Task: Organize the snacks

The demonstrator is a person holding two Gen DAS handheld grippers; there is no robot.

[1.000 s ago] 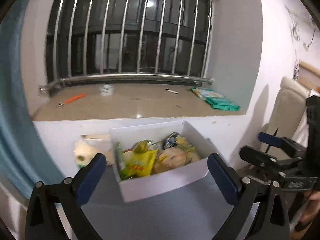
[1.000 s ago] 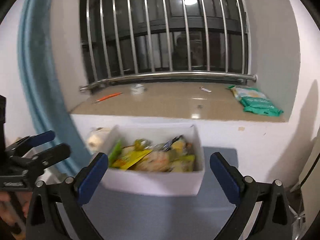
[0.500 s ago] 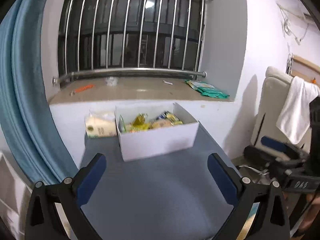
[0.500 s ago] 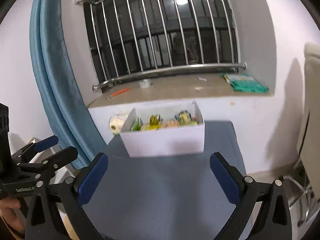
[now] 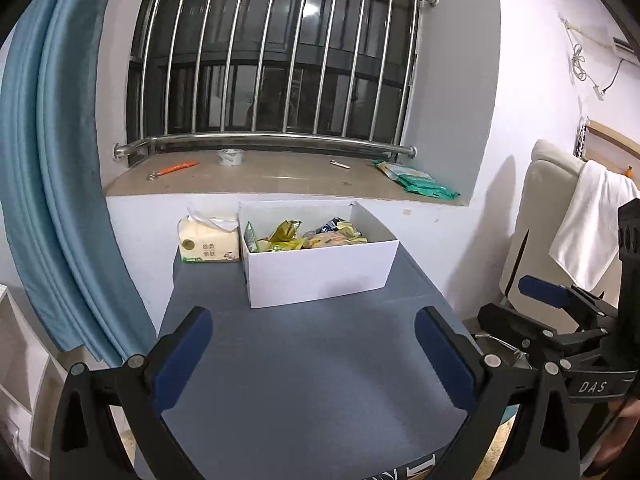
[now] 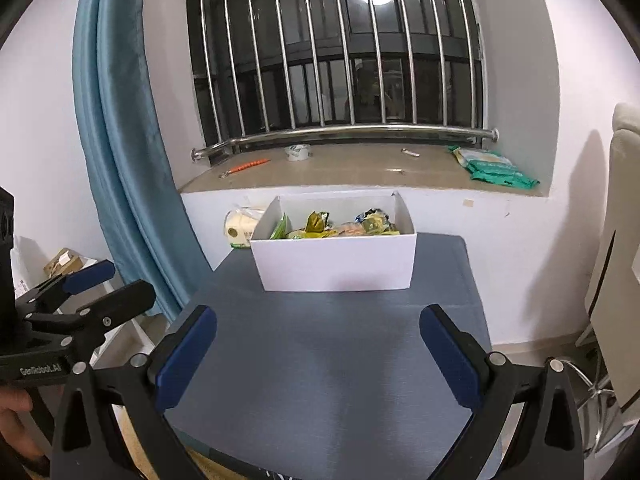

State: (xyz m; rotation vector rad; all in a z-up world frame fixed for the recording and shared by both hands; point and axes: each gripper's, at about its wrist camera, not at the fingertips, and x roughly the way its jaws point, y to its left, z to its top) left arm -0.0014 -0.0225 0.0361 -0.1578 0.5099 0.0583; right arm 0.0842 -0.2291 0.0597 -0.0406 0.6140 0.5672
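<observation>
The white box (image 5: 320,268) of snacks (image 5: 316,236) sits straight ahead, probably equally far from both; left gripper (image 5: 312,356) and right gripper (image 6: 318,354) fingers are wide apart, empty.

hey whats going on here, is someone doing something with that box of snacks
A person holds a two-finger gripper in each hand over a grey table. The left gripper and the right gripper both have open jaws and hold nothing. The white box full of snack packets sits at the table's far end, untouched, beside a tissue pack.
</observation>
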